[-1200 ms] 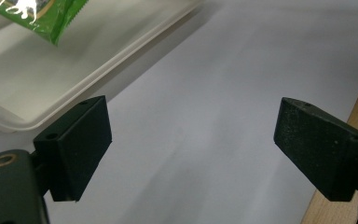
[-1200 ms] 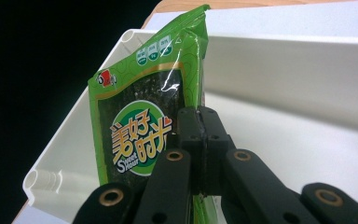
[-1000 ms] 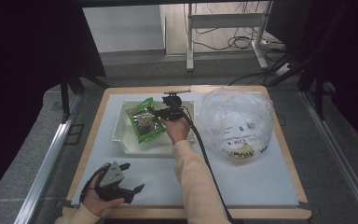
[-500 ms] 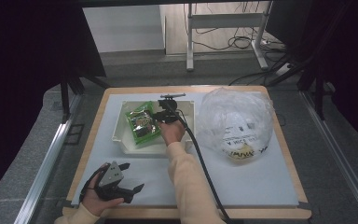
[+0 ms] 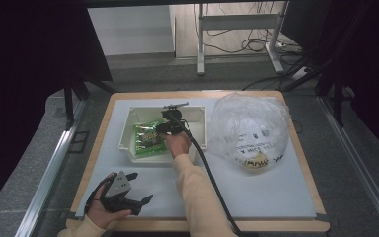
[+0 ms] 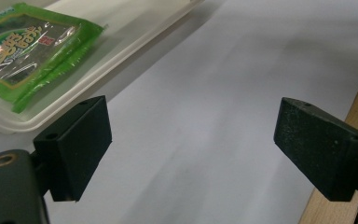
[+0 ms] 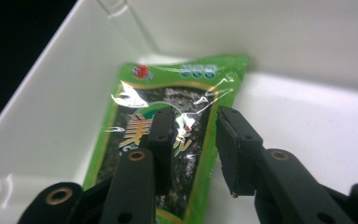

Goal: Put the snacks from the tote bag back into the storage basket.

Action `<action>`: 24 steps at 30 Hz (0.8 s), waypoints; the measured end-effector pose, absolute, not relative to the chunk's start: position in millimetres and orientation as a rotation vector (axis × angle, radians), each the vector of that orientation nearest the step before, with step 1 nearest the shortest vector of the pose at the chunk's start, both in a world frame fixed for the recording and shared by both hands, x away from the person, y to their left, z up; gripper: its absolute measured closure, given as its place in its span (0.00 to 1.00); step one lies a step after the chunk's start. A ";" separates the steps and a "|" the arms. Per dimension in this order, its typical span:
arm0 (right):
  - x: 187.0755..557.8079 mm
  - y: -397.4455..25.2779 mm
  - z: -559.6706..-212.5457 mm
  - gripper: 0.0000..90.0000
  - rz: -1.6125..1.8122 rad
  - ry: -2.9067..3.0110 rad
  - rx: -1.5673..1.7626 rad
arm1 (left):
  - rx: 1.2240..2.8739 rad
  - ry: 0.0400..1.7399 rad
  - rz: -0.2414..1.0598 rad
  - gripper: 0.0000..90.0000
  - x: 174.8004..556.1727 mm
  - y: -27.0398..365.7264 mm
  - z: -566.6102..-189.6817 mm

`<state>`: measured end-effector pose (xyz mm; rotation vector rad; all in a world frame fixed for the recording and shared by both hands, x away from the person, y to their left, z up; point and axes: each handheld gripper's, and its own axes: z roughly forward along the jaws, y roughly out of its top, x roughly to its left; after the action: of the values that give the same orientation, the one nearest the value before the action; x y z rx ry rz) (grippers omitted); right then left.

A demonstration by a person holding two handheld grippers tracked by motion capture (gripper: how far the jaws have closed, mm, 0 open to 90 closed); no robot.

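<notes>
A green seaweed snack packet [image 5: 147, 138] lies flat in the white tray [image 5: 126, 129] at the middle of the table. My right gripper [image 5: 160, 129] reaches into the tray from the right. In the right gripper view its jaws [image 7: 193, 116] stand a little apart just above the packet [image 7: 135, 135], whose right edge runs between them; the tray wall [image 7: 284, 42] rises behind. My left gripper [image 5: 142, 187] rests at the front left of the white mat, open and holding nothing. The left gripper view [image 6: 196, 116] shows bare mat between the jaws, with the packet [image 6: 23, 46] in the tray [image 6: 135, 42] beyond.
A large clear plastic bag [image 5: 251, 126] stands right of the tray, with something yellow [image 5: 254, 160] inside at its bottom. The right gripper's black cable [image 5: 207, 168] trails along the sleeve. The table's wooden edge [image 5: 197, 224] frames the white mat [image 5: 256, 192].
The right gripper has moved left and lower into the tray with the packet, which went from tilted up to lying flat. The left gripper has stayed put.
</notes>
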<state>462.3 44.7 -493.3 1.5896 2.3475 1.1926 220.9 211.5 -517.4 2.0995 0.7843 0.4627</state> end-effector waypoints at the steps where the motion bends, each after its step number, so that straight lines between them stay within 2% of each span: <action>1: 462.3 44.7 -493.3 0.73 1.193 2.347 1.590 | 2.100 0.784 0.463 0.12 220.9 211.4 -517.4; 10: 455.0 29.6 -472.9 0.60 1.232 2.360 1.481 | 2.101 0.789 0.467 0.12 222.1 211.9 -518.4; 16: 443.8 15.5 -462.1 0.47 1.301 2.377 1.378 | 2.102 0.797 0.477 0.12 222.7 211.4 -518.6; 24: 418.7 -7.6 -441.6 0.40 1.402 2.397 1.236 | 2.105 0.811 0.509 0.12 222.5 213.2 -520.2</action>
<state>418.7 -7.6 -441.6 1.2361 2.3973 1.4017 222.5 213.2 -520.2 2.1053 0.8110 0.5086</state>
